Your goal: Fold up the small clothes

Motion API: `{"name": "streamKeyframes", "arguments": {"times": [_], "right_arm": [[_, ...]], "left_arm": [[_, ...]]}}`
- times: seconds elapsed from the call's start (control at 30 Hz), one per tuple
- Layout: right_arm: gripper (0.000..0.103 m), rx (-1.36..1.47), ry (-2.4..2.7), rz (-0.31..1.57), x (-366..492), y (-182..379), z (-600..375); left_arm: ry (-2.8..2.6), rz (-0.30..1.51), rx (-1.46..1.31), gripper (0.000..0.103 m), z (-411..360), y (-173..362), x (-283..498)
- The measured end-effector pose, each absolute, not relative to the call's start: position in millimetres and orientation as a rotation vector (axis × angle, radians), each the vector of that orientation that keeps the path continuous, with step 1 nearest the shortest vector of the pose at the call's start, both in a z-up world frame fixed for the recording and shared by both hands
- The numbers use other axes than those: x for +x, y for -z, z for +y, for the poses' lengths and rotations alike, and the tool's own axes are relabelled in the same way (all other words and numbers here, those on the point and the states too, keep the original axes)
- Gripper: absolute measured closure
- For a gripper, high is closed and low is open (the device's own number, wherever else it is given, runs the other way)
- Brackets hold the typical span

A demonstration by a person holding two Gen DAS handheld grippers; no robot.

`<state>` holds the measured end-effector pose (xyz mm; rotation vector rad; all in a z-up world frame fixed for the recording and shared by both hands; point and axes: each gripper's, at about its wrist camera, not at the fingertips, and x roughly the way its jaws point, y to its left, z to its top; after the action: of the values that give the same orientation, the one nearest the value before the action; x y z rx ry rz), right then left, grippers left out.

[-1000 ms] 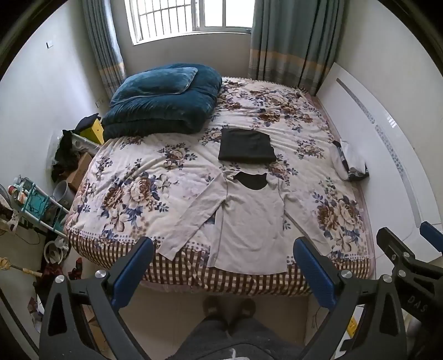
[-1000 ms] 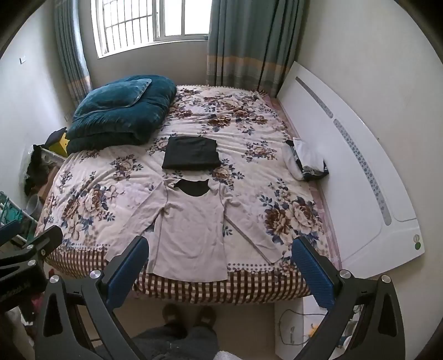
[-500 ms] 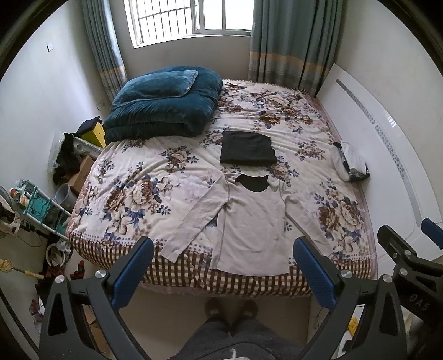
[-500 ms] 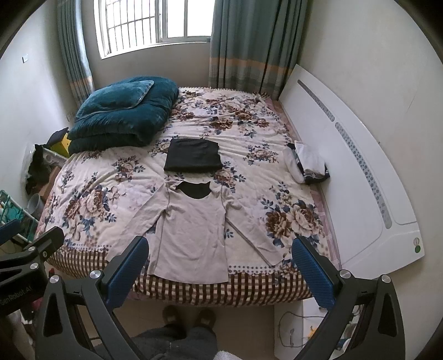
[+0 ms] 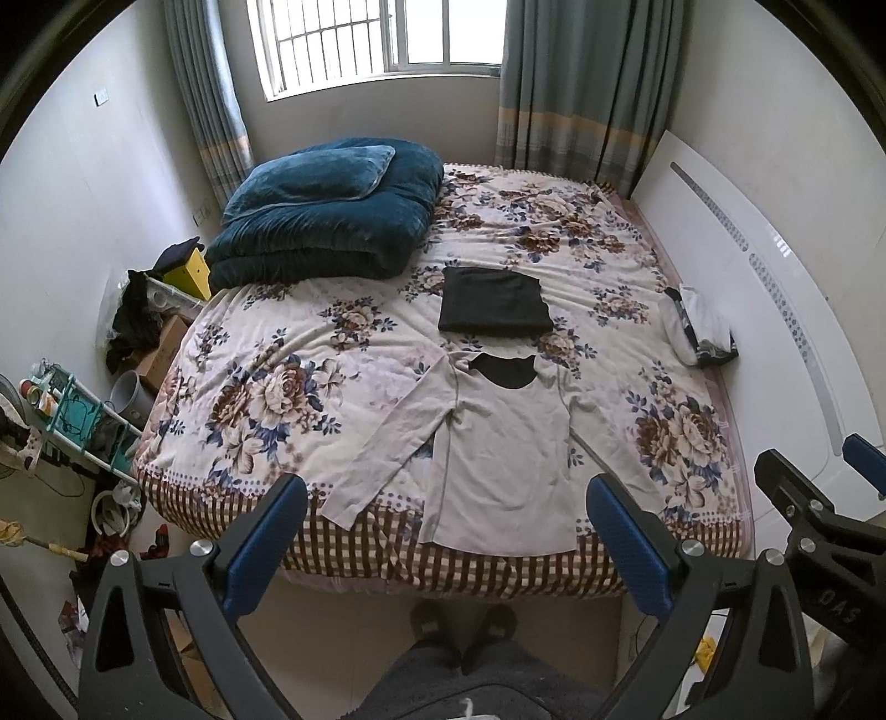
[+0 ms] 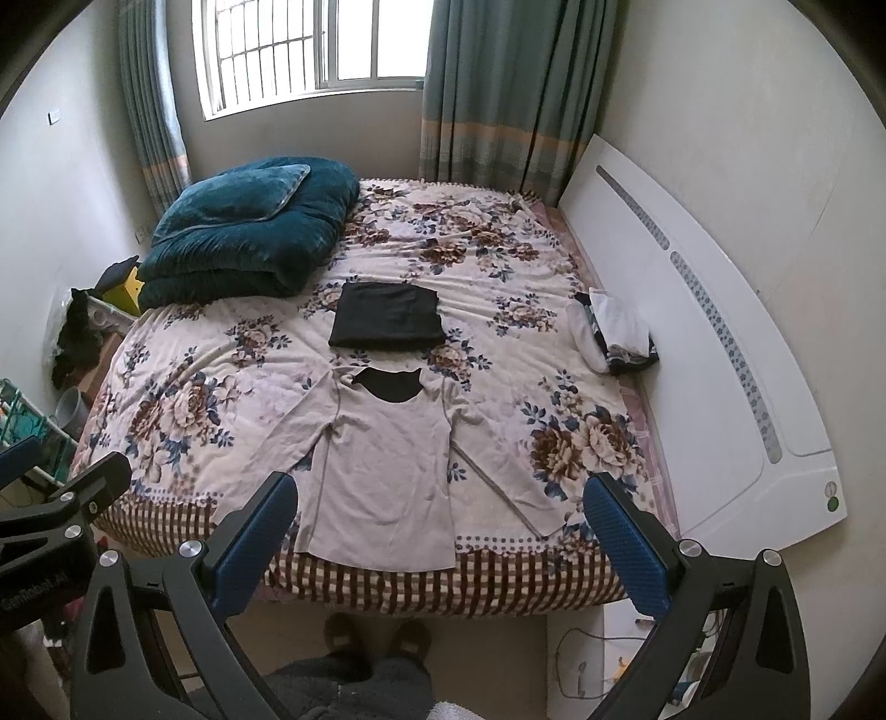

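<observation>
Hovering above the foot of the bed, the left gripper (image 5: 446, 540) and right gripper (image 6: 440, 534) both stand with jaws spread wide and nothing between them, well clear of the cloth. The beige long-sleeved top (image 5: 501, 448) lies flat and face up near the 6 o'clock edge of the flowered bedspread (image 5: 266, 354), collar toward 12 o'clock, hem reaching the checked border, one sleeve angled to 8 o'clock and the other to 4 o'clock. A folded black garment (image 5: 493, 302) sits just beyond the collar at 12 o'clock, apparently already done. The likely trouble: the hem lies right at the mattress edge, so a careless tug toward 6 o'clock could drag the top off onto the floor; a pinch that goes too deep may gather the quilted bedspread along with the thin fabric, and the pale cloth against the pale print makes sleeve edges easy to misjudge. A fold carried too far toward 12 o'clock could also disturb the black garment. The room is small: a teal duvet (image 5: 326, 221) piled at 10 o'clock, a window (image 5: 376, 39) with curtains at 12 o'clock, a white panel (image 6: 692, 354) leaning along the 3 o'clock wall, a bundle of clothing (image 6: 614, 332) beside it, and a cluttered rack (image 5: 72, 404) at 9 o'clock.
</observation>
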<state>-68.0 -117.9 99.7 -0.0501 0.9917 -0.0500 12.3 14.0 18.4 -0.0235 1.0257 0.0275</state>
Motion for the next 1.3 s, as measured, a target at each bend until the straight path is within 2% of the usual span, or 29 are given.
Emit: {"name": "streamKeyframes", "arguments": {"times": [1.3], "right_arm": [[0.0,-0.055,0.05,0.976,-68,-109,-118]], "left_arm": [[-0.028,1.006,-0.022,0.0,9,-32,20]]}}
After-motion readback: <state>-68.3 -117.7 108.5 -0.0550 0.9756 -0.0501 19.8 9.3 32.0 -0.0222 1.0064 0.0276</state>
